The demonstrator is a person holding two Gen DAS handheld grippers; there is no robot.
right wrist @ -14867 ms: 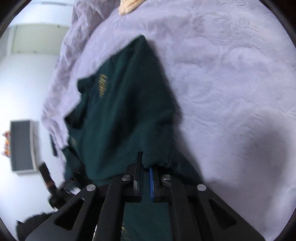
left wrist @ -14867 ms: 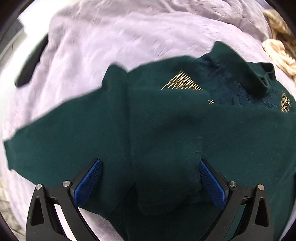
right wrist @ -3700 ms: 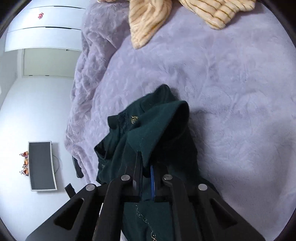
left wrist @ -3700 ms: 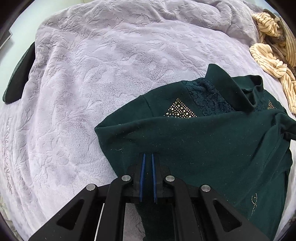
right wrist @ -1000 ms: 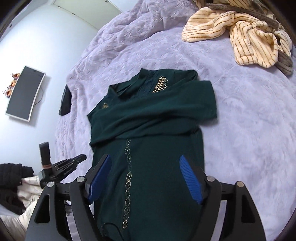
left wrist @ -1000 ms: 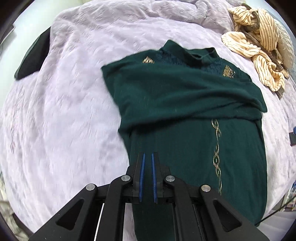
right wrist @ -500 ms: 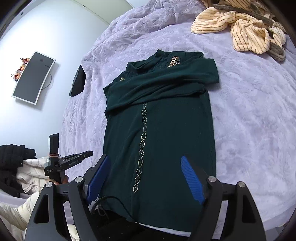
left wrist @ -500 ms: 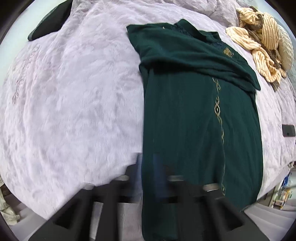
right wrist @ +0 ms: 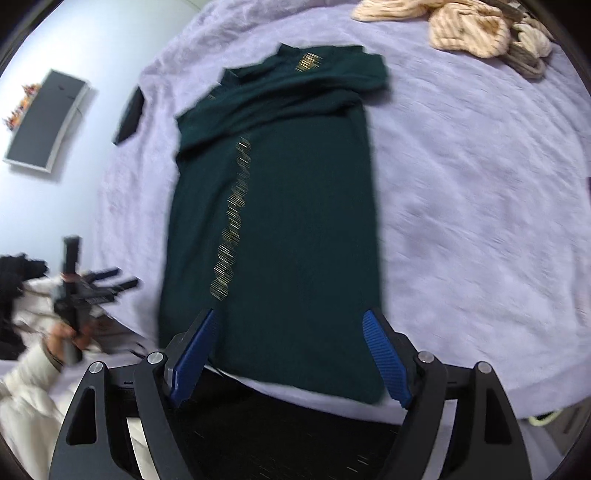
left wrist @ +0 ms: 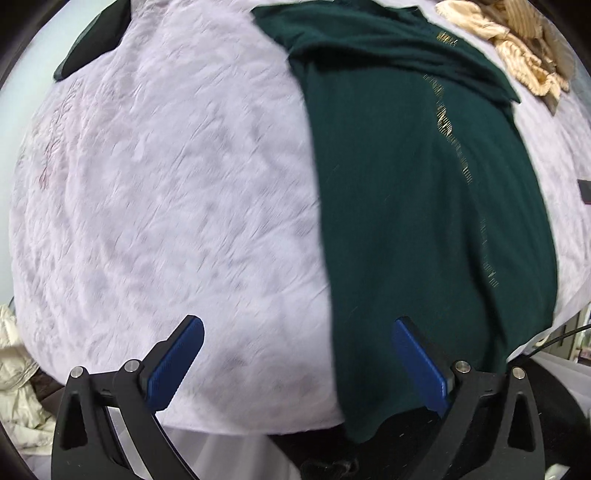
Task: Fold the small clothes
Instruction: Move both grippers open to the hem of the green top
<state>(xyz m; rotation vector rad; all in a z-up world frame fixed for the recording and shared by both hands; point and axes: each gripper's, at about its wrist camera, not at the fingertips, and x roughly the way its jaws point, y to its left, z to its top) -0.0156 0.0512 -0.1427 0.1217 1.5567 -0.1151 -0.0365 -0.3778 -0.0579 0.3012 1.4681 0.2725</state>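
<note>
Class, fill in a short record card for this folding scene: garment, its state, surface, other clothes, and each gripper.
garment: dark green top with gold trim
state: lying flat, sleeves folded across chest
surface: lilac blanket
other clothes: striped cream pile, far corner
left gripper: jaws opening, nothing gripped
right gripper: open, above hem

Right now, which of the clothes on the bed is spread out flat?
The dark green top with the gold line down its front. The striped yellow clothes at the far edge are bunched in a heap.

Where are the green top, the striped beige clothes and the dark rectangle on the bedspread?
Green top [right wrist: 295, 229]: right wrist view, mid-body.
Striped beige clothes [right wrist: 469, 31]: right wrist view, bunched middle.
Dark rectangle [right wrist: 130, 116]: right wrist view, centre.
</note>
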